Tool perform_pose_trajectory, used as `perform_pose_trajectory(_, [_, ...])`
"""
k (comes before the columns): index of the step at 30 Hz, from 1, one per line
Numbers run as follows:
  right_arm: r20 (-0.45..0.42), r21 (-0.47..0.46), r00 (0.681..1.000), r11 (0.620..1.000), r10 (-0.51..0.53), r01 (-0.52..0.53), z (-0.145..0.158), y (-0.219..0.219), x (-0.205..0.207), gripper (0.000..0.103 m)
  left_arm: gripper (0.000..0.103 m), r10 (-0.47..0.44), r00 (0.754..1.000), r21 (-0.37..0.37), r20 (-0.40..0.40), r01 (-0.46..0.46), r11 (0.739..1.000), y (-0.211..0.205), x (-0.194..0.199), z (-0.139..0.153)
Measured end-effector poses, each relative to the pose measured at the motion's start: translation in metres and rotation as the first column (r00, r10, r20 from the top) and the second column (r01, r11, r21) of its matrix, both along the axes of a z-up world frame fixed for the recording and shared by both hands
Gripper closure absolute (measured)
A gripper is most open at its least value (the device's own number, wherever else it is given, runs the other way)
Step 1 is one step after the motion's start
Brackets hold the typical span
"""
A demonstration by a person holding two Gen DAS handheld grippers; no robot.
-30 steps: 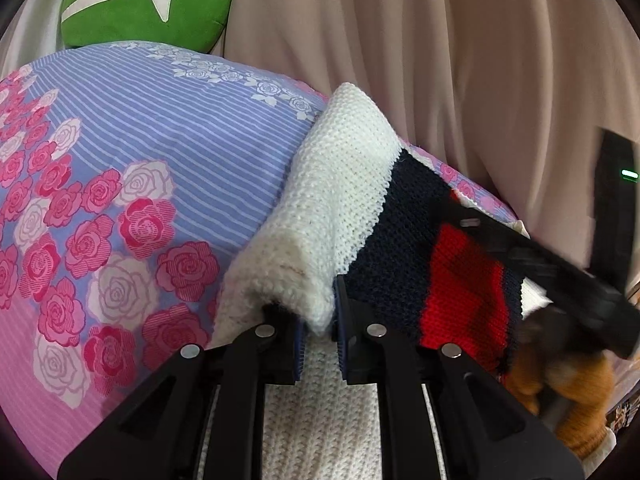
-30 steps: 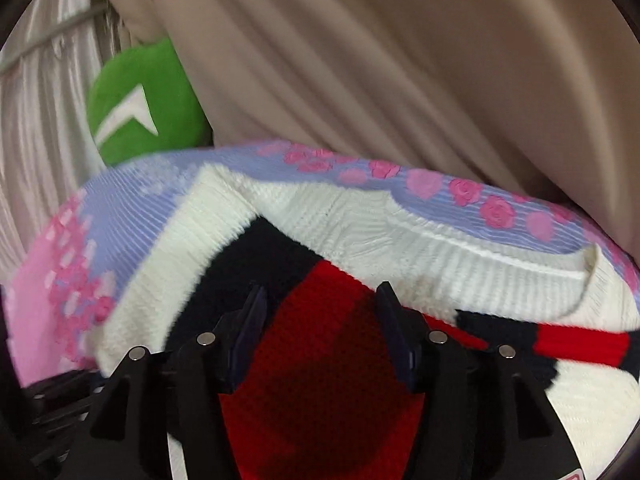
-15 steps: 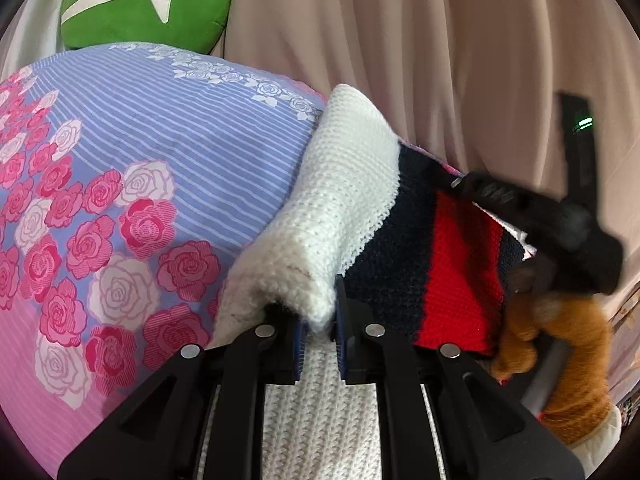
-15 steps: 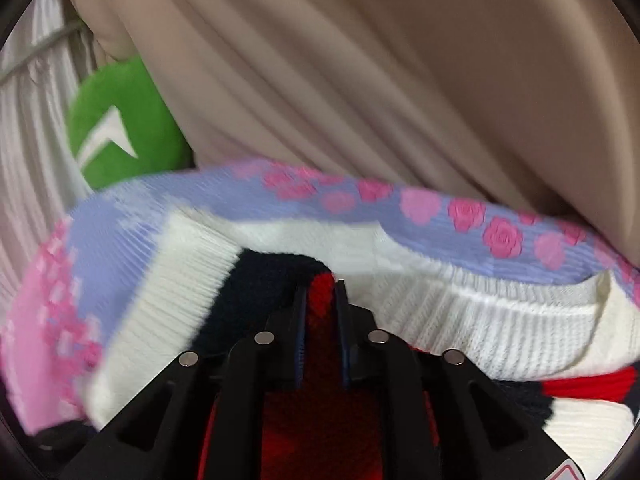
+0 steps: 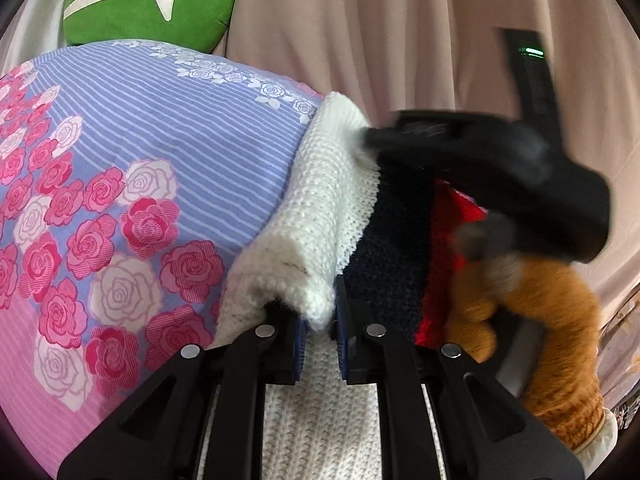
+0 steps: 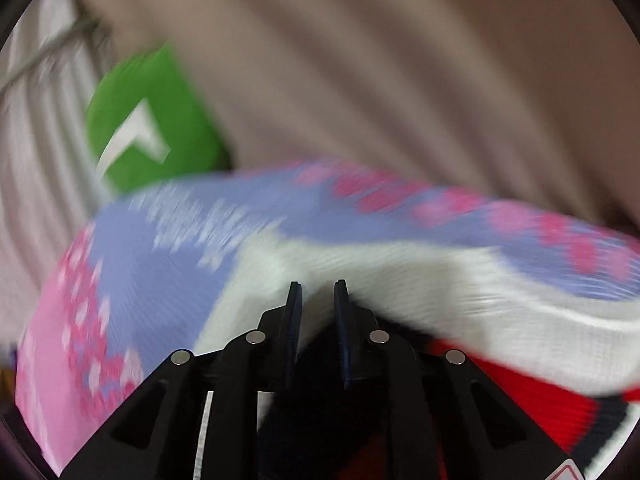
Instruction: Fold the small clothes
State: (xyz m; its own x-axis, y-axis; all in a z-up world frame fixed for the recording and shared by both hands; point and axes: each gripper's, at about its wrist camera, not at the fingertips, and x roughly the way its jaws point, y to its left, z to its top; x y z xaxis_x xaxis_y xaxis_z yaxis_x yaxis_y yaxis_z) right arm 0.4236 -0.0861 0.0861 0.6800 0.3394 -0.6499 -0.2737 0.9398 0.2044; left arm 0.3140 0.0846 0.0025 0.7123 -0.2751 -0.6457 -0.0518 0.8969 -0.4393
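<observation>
In the left wrist view, the left gripper [image 5: 320, 320] is pinching a bunched white fold of the knit sweater [image 5: 328, 216], its jaws drawn narrow on the fabric. The sweater is chunky and ribbed, white along the raised fold, then banded navy and red toward the right, and it is lying on the floral bedsheet [image 5: 140, 152], which is lilac with stripes and pink and white roses. The right gripper [image 5: 496, 164] is showing blurred above the red and navy bands, with an orange fuzzy sleeve [image 5: 548, 320] below it. A green cushion [image 5: 148, 0] is sitting at the bed's far edge before a beige curtain [image 5: 400, 32].

In the right wrist view, everything is smeared by motion. The right gripper [image 6: 318, 304] is clamping dark sweater [image 6: 440, 280] fabric between nearly closed jaws, a white ribbed edge running across just ahead and red knit lying lower right. The bedsheet [image 6: 160, 248], cushion [image 6: 144, 120] and curtain [image 6: 400, 60] are lying beyond.
</observation>
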Motion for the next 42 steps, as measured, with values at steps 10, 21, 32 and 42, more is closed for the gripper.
perform_pose_trajectory(10, [0.022, 0.067, 0.926, 0.924, -0.378, 0.375, -0.004, -0.256, -0.150, 0.059, 0.091, 0.001, 1.000, -0.007, -0.001, -0.001, 1.000, 0.003, 0.002, -0.001])
perform_pose_trajectory(21, [-0.081, 0.092, 0.951, 0.948, -0.299, 0.306, -0.020, -0.280, -0.156, 0.098, 0.092, -0.001, 1.000, 0.069, 0.006, 0.000, 0.998, -0.016, -0.002, 0.006])
perform_pose_trajectory(32, [-0.083, 0.196, 0.927, 0.906, -0.365, 0.375, -0.025, -0.312, -0.179, 0.097, 0.090, -0.010, 1.000, 0.141, 0.002, 0.010, 0.990, -0.033, 0.001, 0.012])
perform_pose_trajectory(42, [-0.107, 0.100, 0.935, 0.932, -0.339, 0.349, -0.007, -0.316, -0.378, 0.055, 0.039, -0.143, 0.990, 0.158, -0.019, 0.144, 0.977, -0.001, -0.100, 0.041])
